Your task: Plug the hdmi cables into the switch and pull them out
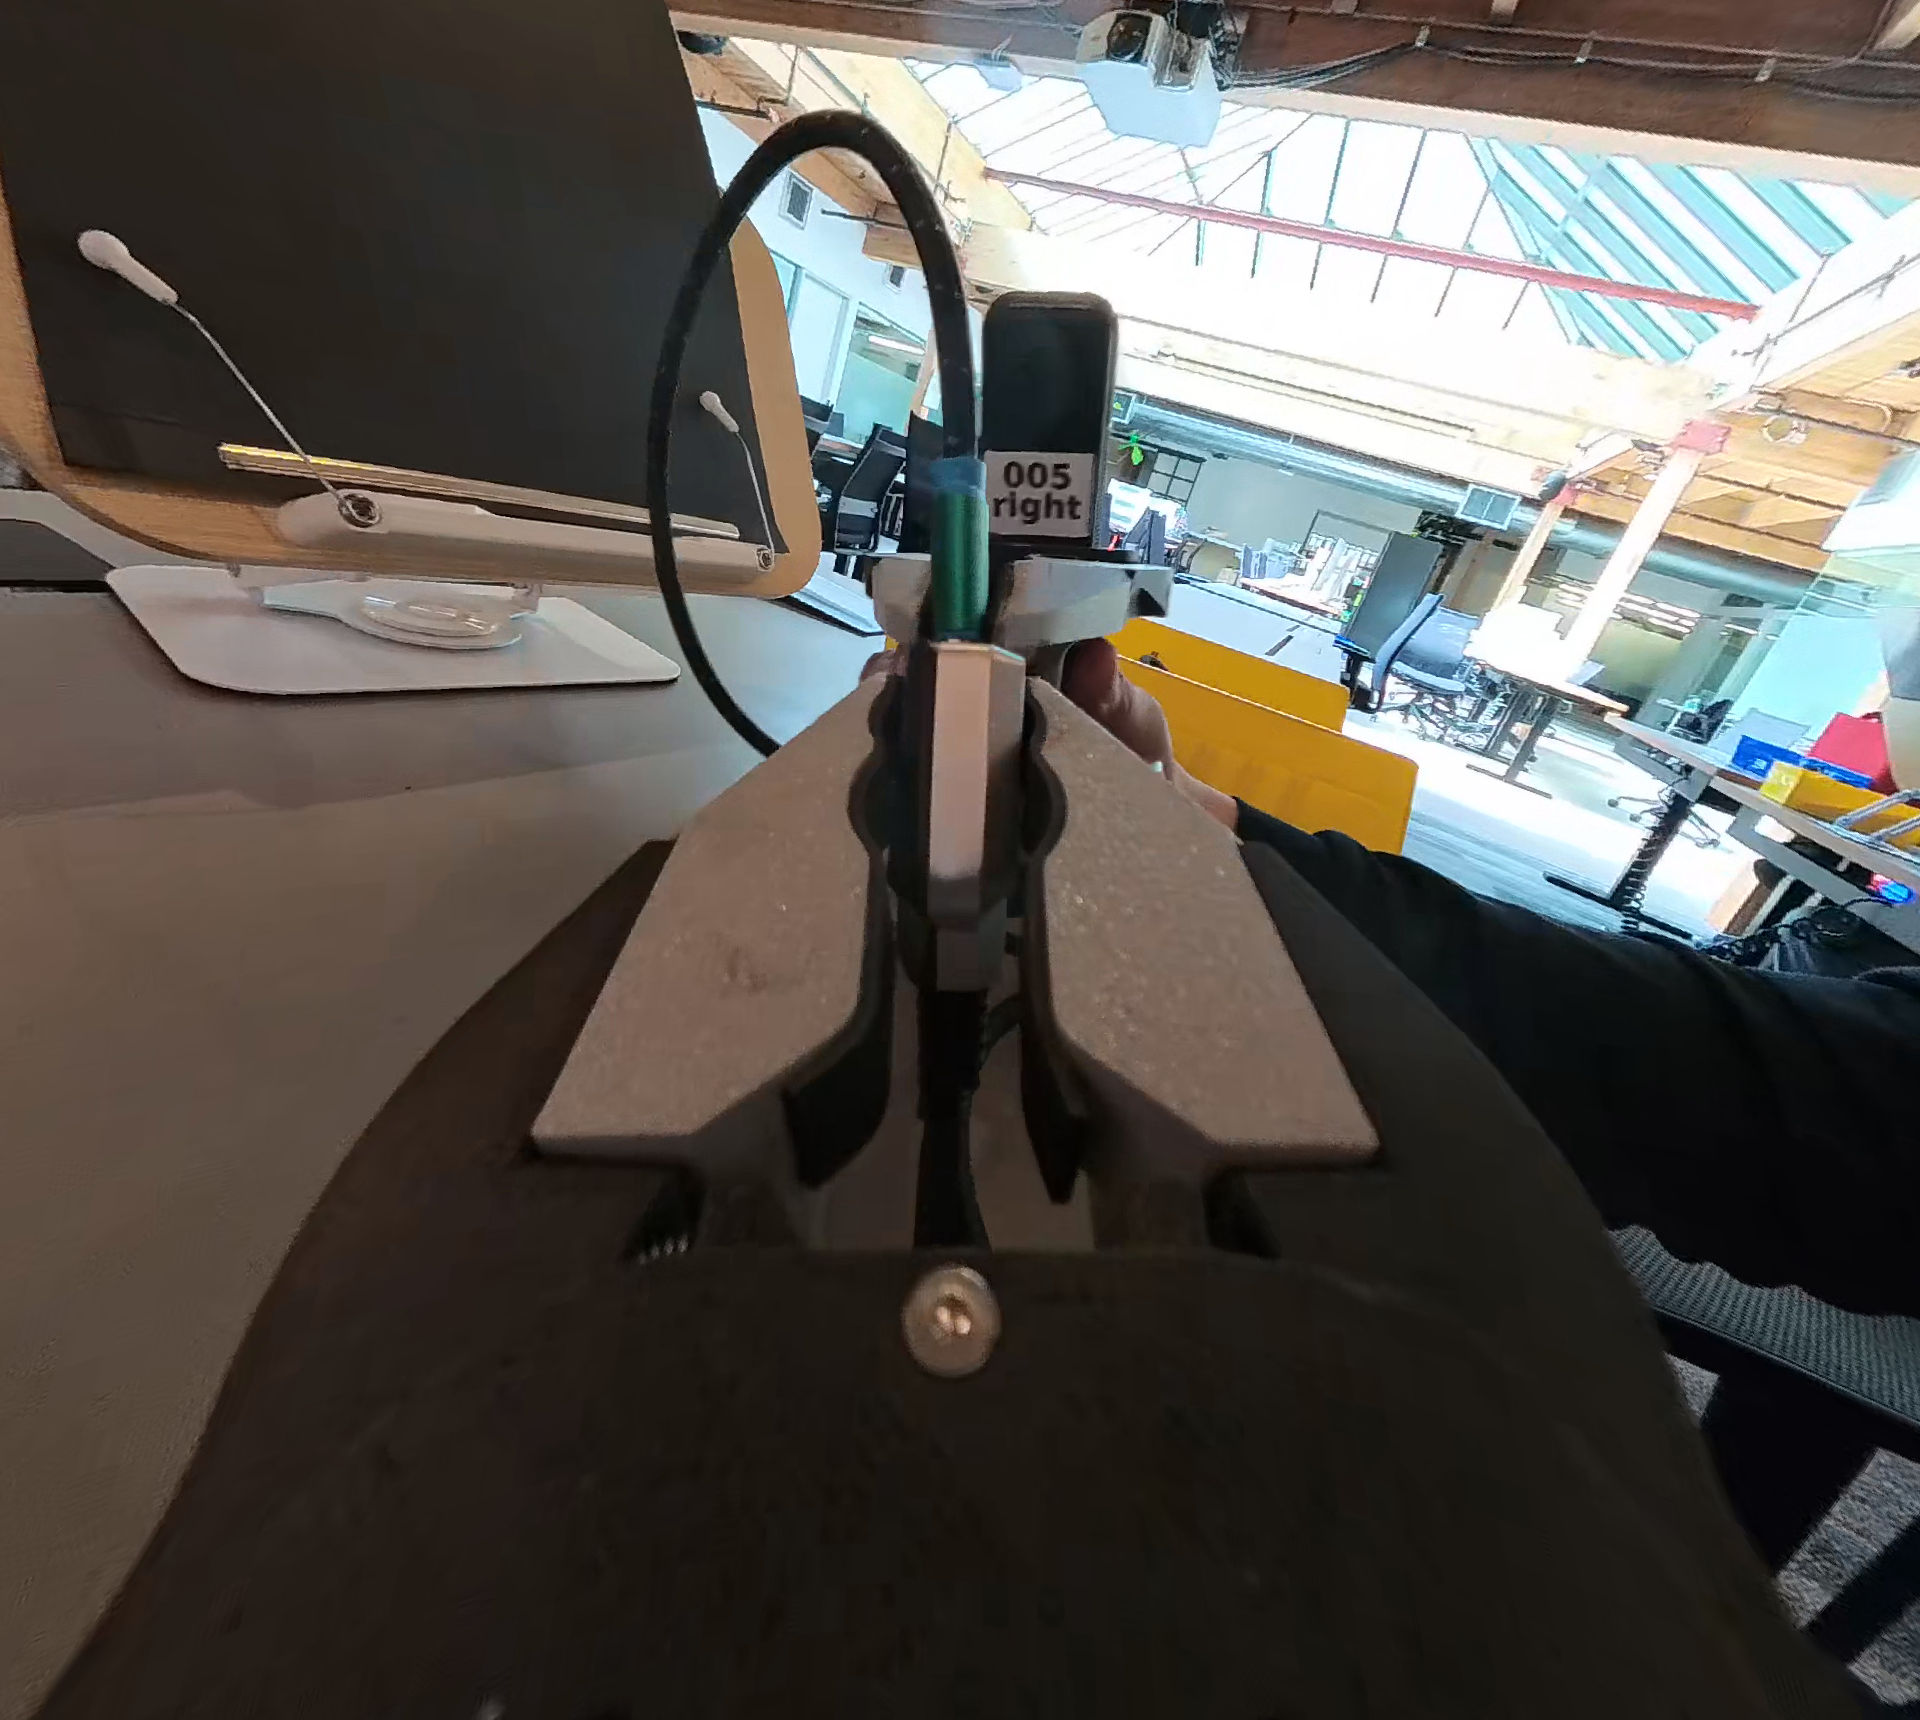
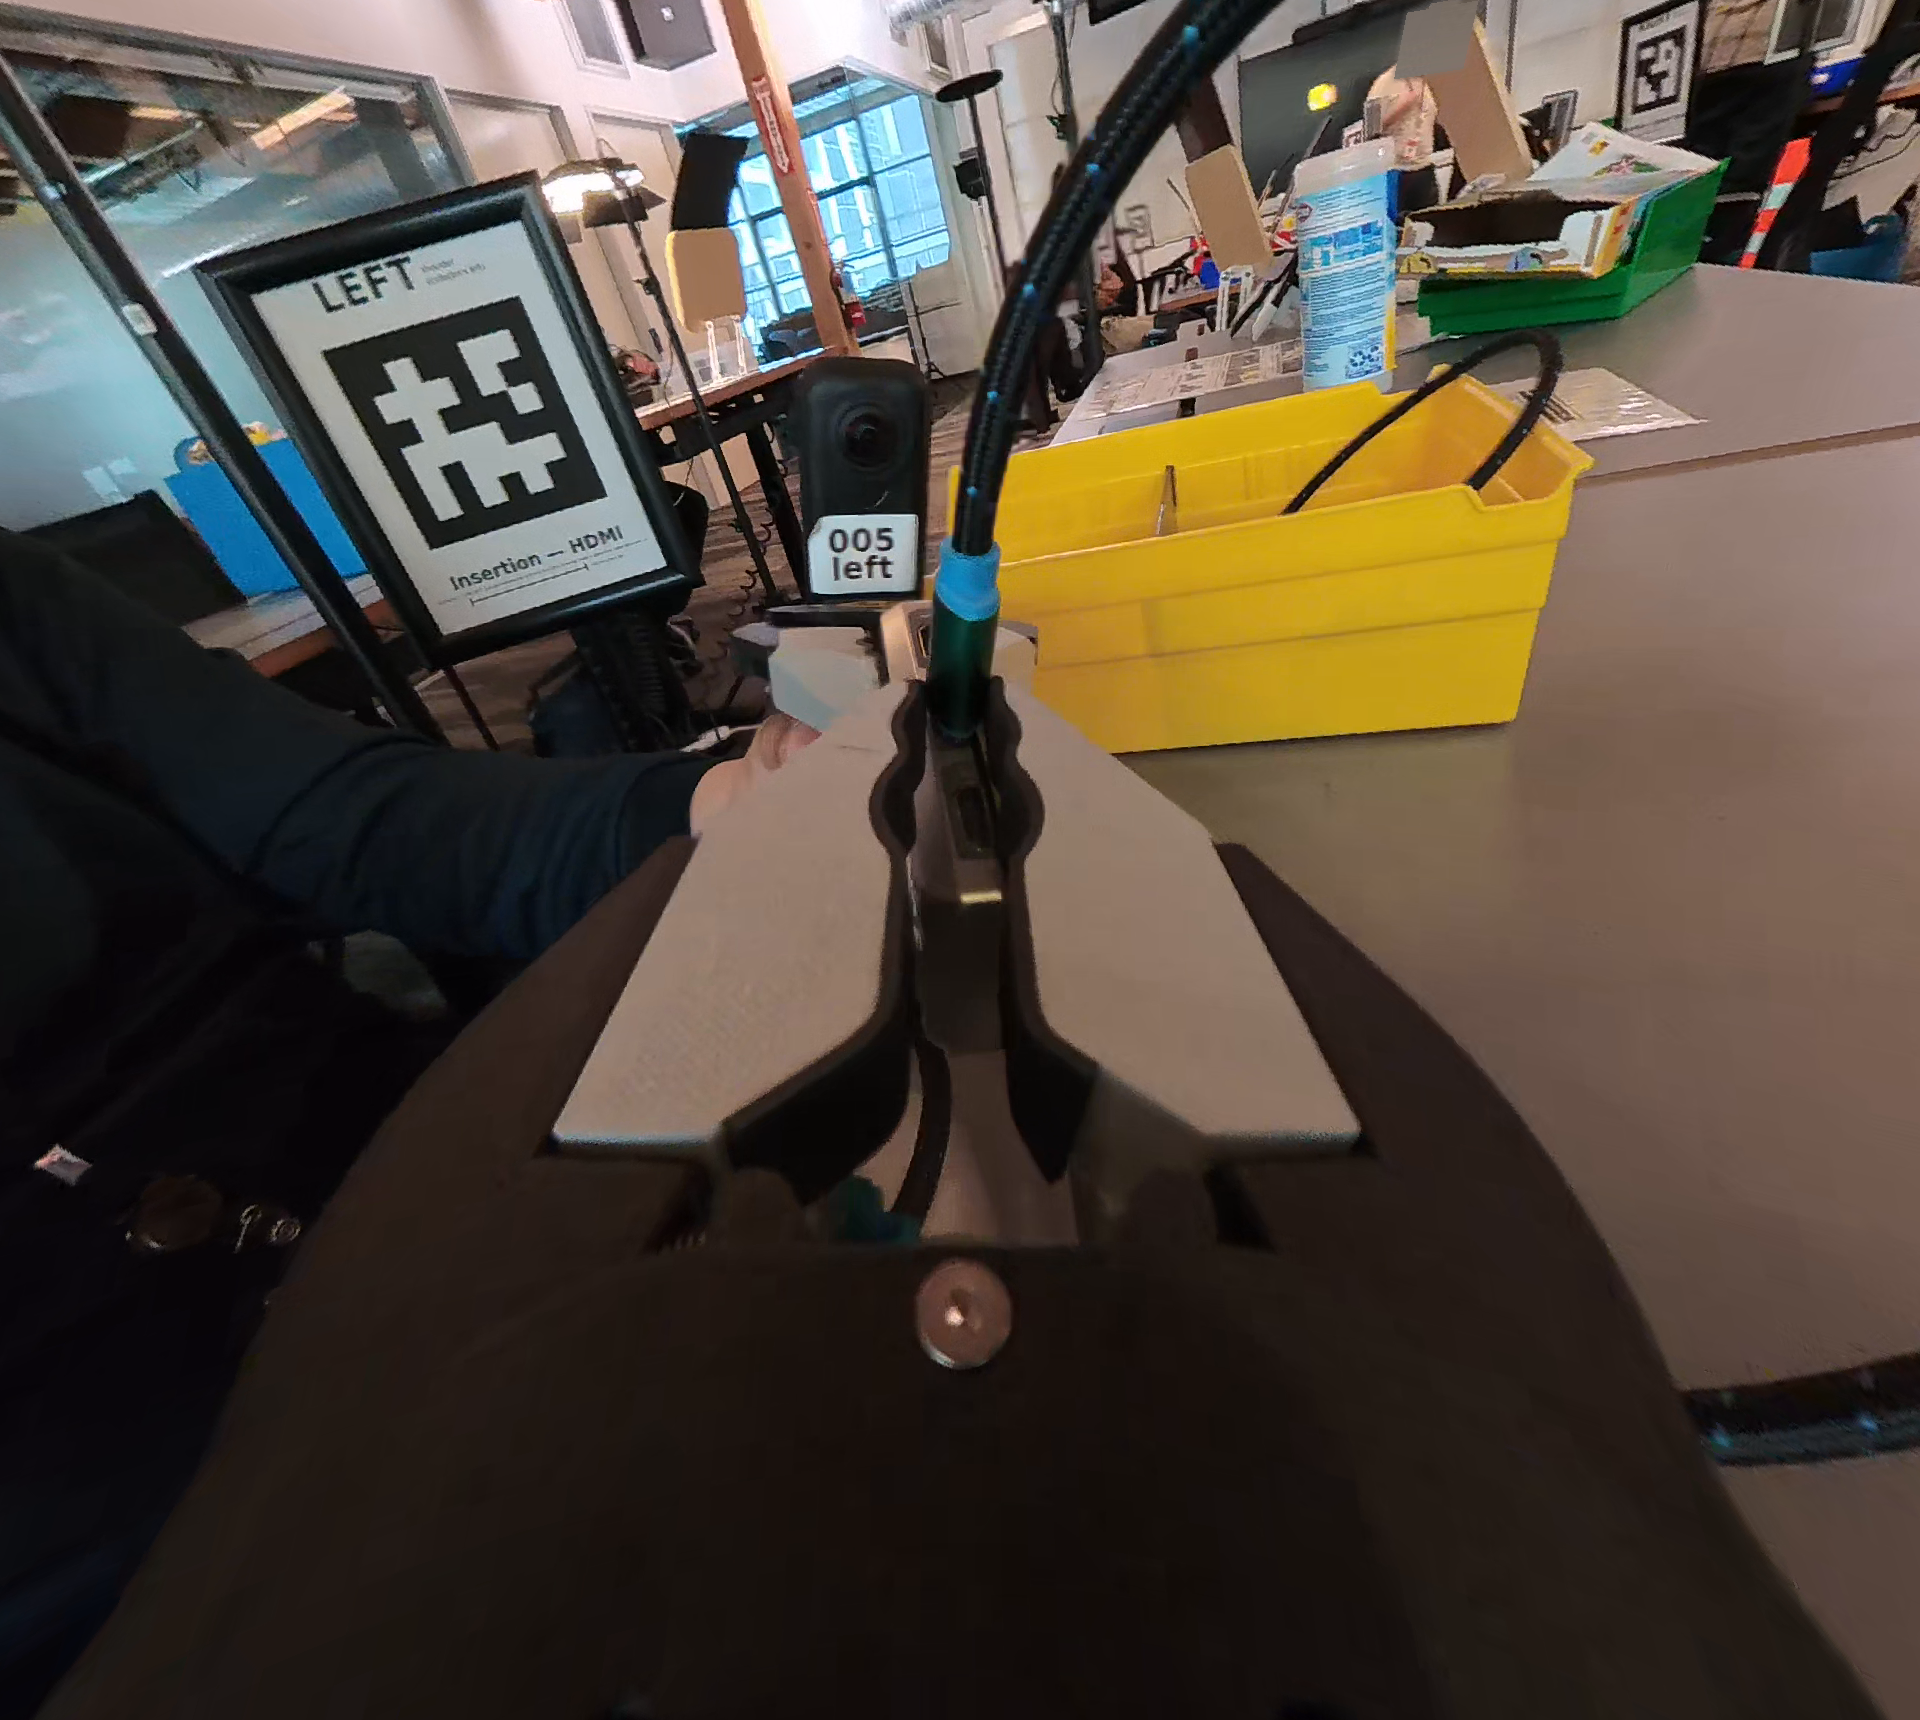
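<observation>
My two grippers face each other above the grey table. My left gripper (image 1: 956, 714) is shut on the silver HDMI switch (image 1: 956, 797), which lies lengthwise between its fingers. A green HDMI plug (image 1: 961, 569) with a blue band stands at the switch's far end. Its black braided cable (image 1: 686, 382) loops up and to the left. My right gripper (image 2: 956, 725) is shut on that green plug (image 2: 956, 652) at its fingertips. The switch (image 2: 971, 849) shows in the gap between its jaws. A second black cable (image 1: 945, 1099) leaves the switch's near end.
A yellow bin (image 2: 1299, 590) with a black cable (image 2: 1455, 403) in it stands on the table (image 2: 1610, 943) behind the grippers. A framed marker sign (image 2: 457, 413), a wipes canister (image 2: 1345, 268) and a green bin (image 2: 1558, 268) stand farther off. A dark screen on a white stand (image 1: 343, 216) is at the left. Only a small space, under 4 cm, lies between the two pairs of fingers.
</observation>
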`<action>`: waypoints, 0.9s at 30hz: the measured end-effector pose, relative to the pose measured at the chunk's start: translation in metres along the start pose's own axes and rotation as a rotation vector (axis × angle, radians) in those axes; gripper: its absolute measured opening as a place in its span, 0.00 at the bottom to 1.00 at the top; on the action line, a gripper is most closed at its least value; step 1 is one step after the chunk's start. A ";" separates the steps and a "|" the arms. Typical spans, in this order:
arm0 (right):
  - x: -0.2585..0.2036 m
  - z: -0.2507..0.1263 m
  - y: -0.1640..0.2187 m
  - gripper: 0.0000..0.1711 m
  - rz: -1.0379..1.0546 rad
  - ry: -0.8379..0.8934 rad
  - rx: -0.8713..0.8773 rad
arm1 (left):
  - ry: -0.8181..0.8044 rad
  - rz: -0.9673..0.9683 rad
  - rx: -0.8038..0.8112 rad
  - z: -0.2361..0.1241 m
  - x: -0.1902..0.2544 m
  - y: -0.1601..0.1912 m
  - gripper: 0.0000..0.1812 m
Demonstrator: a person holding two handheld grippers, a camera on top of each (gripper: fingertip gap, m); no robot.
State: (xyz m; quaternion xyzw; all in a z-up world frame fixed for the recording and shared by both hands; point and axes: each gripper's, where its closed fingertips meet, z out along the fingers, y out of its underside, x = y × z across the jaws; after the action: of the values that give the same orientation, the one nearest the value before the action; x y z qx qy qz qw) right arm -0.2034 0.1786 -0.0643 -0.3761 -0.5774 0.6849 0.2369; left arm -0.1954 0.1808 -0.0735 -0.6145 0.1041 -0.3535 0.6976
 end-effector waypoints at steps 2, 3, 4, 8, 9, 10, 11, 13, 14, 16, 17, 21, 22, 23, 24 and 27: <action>0.004 0.003 -0.001 0.04 0.039 0.016 0.023 | -0.026 -0.002 0.004 -0.001 -0.004 -0.001 0.10; 0.007 0.005 -0.002 0.04 0.070 0.017 0.048 | -0.044 -0.010 0.015 -0.002 -0.007 -0.002 0.10; 0.009 0.007 -0.004 0.04 0.095 0.012 0.075 | -0.056 -0.016 0.025 -0.003 -0.009 -0.004 0.10; 0.021 0.013 -0.008 0.04 0.162 0.012 0.155 | -0.102 -0.061 0.060 -0.006 -0.020 -0.008 0.10; 0.022 0.014 -0.009 0.04 0.169 0.017 0.172 | -0.101 -0.071 0.067 -0.007 -0.021 -0.009 0.10; 0.024 0.012 -0.016 0.04 0.180 0.029 0.233 | -0.095 -0.077 0.060 -0.007 -0.020 -0.008 0.10; 0.029 -0.002 -0.034 0.04 0.202 0.032 0.376 | -0.085 -0.068 -0.013 -0.002 -0.016 0.002 0.10; 0.041 -0.039 -0.059 0.04 0.260 0.019 0.636 | -0.113 0.086 -0.116 0.009 -0.005 0.016 0.10; 0.046 -0.039 -0.054 0.04 0.271 0.040 0.607 | -0.103 0.125 -0.106 0.011 0.001 0.016 0.10; 0.046 -0.022 -0.039 0.05 0.198 0.116 0.418 | -0.077 0.083 -0.048 0.009 0.001 0.008 0.10; 0.045 -0.019 -0.036 0.05 0.164 0.143 0.372 | -0.064 0.067 -0.031 0.007 0.001 0.006 0.10; 0.044 -0.024 -0.038 0.05 0.105 0.214 0.360 | -0.091 0.118 -0.007 0.006 0.003 0.003 0.10; 0.044 -0.025 -0.038 0.05 0.078 0.246 0.350 | -0.102 0.135 -0.016 0.006 0.004 0.005 0.10; 0.046 -0.026 -0.037 0.05 0.055 0.282 0.335 | -0.119 0.162 -0.023 0.006 0.005 0.006 0.10; 0.047 -0.028 -0.037 0.05 0.031 0.319 0.320 | -0.140 0.202 -0.029 0.006 0.006 0.006 0.10; 0.051 -0.032 -0.037 0.05 -0.085 0.457 0.247 | -0.234 0.339 -0.063 0.004 0.003 0.009 0.10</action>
State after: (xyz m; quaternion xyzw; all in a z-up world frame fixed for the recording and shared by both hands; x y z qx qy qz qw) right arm -0.2132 0.2448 -0.0428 -0.4647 -0.4364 0.6367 0.4338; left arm -0.1879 0.1824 -0.0800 -0.6466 0.1352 -0.1539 0.7348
